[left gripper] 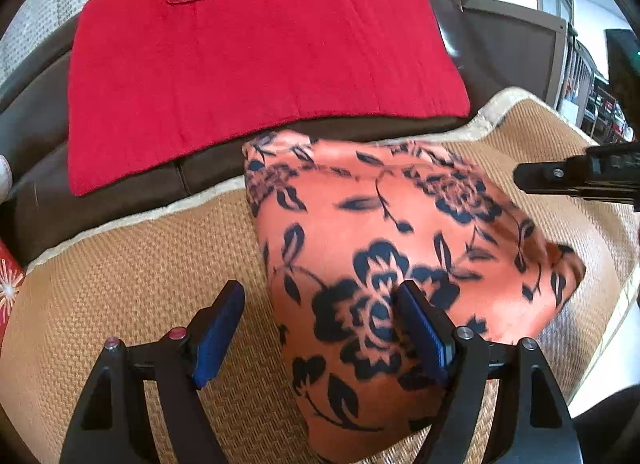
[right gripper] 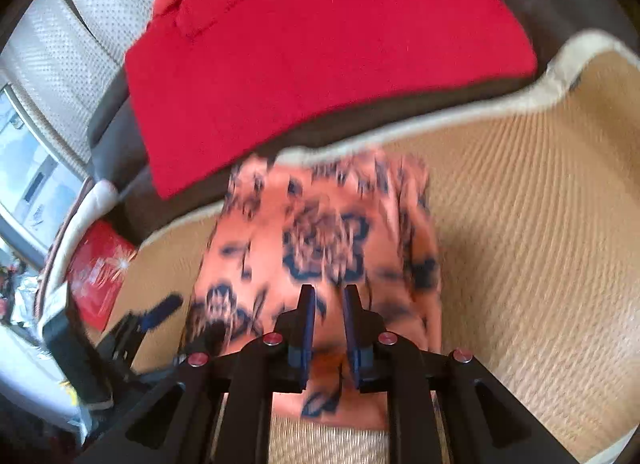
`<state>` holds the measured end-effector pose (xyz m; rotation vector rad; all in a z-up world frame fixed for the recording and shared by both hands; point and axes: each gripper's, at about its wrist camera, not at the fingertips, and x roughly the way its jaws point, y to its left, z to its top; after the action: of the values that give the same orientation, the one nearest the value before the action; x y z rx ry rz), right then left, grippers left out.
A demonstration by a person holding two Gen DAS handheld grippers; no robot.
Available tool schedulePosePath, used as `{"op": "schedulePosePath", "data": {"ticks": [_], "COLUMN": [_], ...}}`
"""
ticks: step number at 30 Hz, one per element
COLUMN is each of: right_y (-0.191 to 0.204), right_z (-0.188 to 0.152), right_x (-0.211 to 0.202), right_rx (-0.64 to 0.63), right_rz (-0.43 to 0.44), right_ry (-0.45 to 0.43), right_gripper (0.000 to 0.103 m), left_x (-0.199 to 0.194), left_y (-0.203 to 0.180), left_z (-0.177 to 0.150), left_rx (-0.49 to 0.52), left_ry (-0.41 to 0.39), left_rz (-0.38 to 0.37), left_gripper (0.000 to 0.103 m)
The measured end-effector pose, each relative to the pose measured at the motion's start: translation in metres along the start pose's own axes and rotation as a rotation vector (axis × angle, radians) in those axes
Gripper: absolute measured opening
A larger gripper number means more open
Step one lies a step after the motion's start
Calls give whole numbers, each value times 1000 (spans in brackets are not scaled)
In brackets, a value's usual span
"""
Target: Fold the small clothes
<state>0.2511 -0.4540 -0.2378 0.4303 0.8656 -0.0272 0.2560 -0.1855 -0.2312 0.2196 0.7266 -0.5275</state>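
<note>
An orange garment with dark blue flowers [left gripper: 392,248] lies folded on a woven tan mat [left gripper: 132,272]. My left gripper [left gripper: 322,326] is open and straddles the garment's left edge, with one pad over the mat and the other over the flower print. My right gripper [left gripper: 520,177] comes in from the right above the garment's far right part, and no cloth hangs from it. In the right wrist view, which is blurred, the right gripper [right gripper: 330,320] hovers over the near end of the garment [right gripper: 320,232]. Its jaws are almost together with only a narrow slit. One blue pad [right gripper: 164,308] of the left gripper shows at the lower left.
A red cloth [left gripper: 248,67] is spread on the dark brown sofa [left gripper: 500,47] behind the mat. The mat has a cream border [right gripper: 500,103]. A red box with a firework print [right gripper: 100,268] and other clutter sit at the left.
</note>
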Motion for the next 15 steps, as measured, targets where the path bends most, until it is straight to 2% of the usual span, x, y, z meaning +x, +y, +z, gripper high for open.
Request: {"op": "schedulePosePath", "data": {"ticks": [5,7,8,10,13,15], "right_y": [-9,-14,-16,-27,-22,-15], "right_z": [27,35,36,34,39,46], "right_x": [25,44,51,83,87,78], "right_rx": [77,100,113,161,145,148], "right_rz": [-34,-41,-37,-41,-59,-9], "right_ry": [-24,-23,-12,68,68,24], "right_gripper": [18,18,18,16,16,18], "left_x": [2,17,33,47,40,32], "left_y": [27,36,37,38,35,35], "left_z": [18,20,18,15,21,24], "left_rx": [-111,-142,-146,-165,-137,-139], "left_ry": [-53,-11,51,86,63,30], "left_rz": [16,29,12,-18,1,12], "left_gripper": [79,80,81,81,81,81]}}
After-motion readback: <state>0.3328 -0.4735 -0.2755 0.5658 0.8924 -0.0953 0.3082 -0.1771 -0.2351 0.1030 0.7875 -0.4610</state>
